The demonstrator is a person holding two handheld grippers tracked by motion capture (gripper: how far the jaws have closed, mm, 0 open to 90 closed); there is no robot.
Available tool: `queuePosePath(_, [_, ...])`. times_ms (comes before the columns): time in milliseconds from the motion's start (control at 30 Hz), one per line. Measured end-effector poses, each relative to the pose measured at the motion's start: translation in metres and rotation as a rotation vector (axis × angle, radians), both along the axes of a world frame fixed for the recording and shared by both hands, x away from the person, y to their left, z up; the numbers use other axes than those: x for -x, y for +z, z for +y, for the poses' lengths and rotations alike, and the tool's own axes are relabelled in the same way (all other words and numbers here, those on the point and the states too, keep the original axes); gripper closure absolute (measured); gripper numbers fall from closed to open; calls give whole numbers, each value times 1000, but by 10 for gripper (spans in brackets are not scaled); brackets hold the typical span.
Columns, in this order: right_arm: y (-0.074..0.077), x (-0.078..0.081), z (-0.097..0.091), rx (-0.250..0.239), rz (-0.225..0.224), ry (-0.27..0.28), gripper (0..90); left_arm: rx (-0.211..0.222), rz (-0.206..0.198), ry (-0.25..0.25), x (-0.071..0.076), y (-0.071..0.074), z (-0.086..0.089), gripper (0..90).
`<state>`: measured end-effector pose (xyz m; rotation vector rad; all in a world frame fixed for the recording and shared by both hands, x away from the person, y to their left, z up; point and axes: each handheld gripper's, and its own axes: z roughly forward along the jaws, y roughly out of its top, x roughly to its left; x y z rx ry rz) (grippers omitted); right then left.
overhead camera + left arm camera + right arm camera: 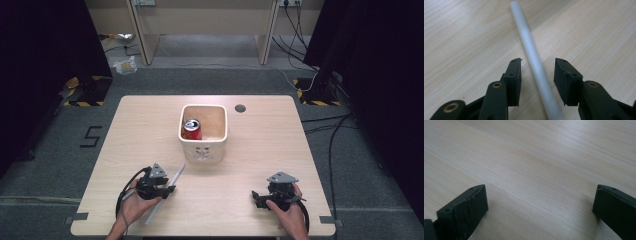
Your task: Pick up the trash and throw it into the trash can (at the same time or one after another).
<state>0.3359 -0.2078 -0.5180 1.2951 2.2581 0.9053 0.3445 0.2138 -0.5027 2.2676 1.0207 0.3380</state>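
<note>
I'm seeing the left gripper (pixel 537 66) w/ jaws parted a moderate gap, straddling a long thin pale-grey tube (pixel 534 62) that's lying flat on the light wooden table (pixel 461 37); daylight showing on both sides, so pads aren't touching it, nothing grasped. In the high view that left gripper (pixel 170 189) is sitting at the near-left of the table, the tube (pixel 176 174) running diagonally under it, far end pointing toward a white square bin (pixel 203 149) at mid-table. A red drinks can (pixel 192 129) is standing inside the bin, left side. I'm seeing the right gripper (pixel 540 202) w/ jaws spread wide, released, bare wood betw. them; it's resting near-right (pixel 256 197), well apart from the tube.
</note>
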Motion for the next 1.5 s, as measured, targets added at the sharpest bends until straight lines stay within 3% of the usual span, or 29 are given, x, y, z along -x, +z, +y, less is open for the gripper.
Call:
queuePosePath(333, [0, 0, 0, -1, -1, 0, 0, 30, -38, 19, 18, -4, 8, 693])
queuePosePath(500, [0, 0, 0, -1, -1, -1, 0, 45, -50, 14, 19, -5, 11, 784])
queuePosePath(700, [0, 0, 0, -1, -1, 0, 0, 46, -67, 19, 17, -4, 14, 793])
queuePosePath(967, [0, 0, 0, 0, 0, 0, 0, 97, -106, 45, 14, 20, 33, 794])
queuePosePath(1500, [0, 0, 0, 0, 1, 0, 0, 117, -214, 93, 12, 68, 62, 794])
